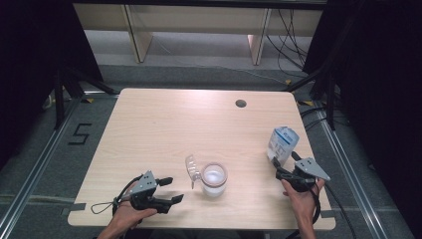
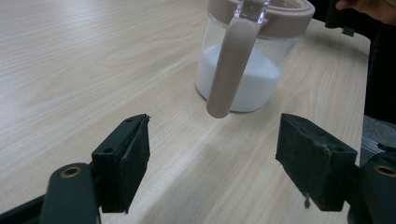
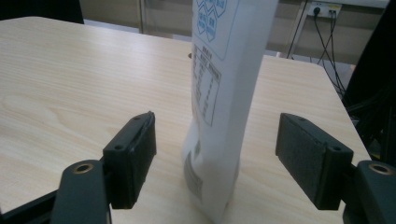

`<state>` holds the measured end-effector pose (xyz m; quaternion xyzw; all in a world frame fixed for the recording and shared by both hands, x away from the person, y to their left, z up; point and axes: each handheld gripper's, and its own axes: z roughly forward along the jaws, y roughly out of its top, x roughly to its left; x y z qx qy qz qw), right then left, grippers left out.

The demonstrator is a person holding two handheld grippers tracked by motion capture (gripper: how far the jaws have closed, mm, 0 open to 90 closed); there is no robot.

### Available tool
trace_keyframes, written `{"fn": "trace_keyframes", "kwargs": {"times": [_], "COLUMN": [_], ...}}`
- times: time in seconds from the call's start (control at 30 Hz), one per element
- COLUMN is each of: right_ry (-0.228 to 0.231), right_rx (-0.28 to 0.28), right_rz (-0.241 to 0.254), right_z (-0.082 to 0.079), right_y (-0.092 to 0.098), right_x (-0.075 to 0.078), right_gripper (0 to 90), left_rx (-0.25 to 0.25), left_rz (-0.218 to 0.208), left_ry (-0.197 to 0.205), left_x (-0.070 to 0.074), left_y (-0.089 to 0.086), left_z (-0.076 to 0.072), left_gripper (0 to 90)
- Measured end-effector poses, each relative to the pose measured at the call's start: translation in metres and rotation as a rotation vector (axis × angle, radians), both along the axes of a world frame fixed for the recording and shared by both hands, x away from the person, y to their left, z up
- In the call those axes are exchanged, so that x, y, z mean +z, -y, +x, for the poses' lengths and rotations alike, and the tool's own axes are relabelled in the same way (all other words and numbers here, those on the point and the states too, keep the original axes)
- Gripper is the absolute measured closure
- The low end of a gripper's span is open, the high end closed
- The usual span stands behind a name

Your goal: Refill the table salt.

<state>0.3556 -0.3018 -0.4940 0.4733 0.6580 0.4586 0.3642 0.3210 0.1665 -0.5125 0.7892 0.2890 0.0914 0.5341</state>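
Note:
A clear jar (image 1: 214, 179) with a pink rim holds white powder and stands near the table's front middle, its clear lid (image 1: 191, 169) flipped up on the left. My left gripper (image 1: 171, 190) lies open to the left of it. In the left gripper view the jar (image 2: 261, 70) and its pink handle (image 2: 231, 70) are ahead of the open left gripper (image 2: 212, 158), apart from it. A white bag with blue print (image 1: 283, 142) stands upright at the right. My right gripper (image 1: 284, 159) is open around its base. In the right gripper view the bag (image 3: 224, 93) stands between the pads (image 3: 133, 158), touching neither.
The wooden table (image 1: 164, 124) has a cable hole (image 1: 241, 103) at the back right. The bag stands close to the table's right edge. Dark stands and cables (image 1: 323, 99) surround the table on the floor. A person's hand (image 2: 369, 9) shows beyond the jar.

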Motion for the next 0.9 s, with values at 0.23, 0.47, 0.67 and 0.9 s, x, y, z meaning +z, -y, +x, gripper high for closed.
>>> {"fn": "trace_keyframes", "kwargs": {"times": [0.23,0.47,0.67,0.9], "right_ry": [-0.014,0.013,0.007,0.015], "right_rx": [0.002,0.011,0.034,0.084], "right_rz": [0.01,0.015,0.036,0.035], "right_z": [-0.023,-0.038,-0.046,-0.056], "right_y": [-0.003,-0.007,-0.007,-0.006], "right_x": [-0.001,0.005,0.003,-0.002], "right_gripper": [27.3,26.4,21.1,16.6], "left_rx": [0.016,0.017,0.026,0.039], "left_rz": [0.005,-0.003,-0.006,-0.001], "left_ry": [-0.004,-0.009,-0.015,-0.007], "left_x": [0.0,-0.002,-0.003,-0.004], "left_y": [-0.004,-0.006,-0.008,-0.006], "left_z": [-0.004,-0.005,-0.006,-0.009], "left_gripper": [24.9,24.8,23.9,23.4]}}
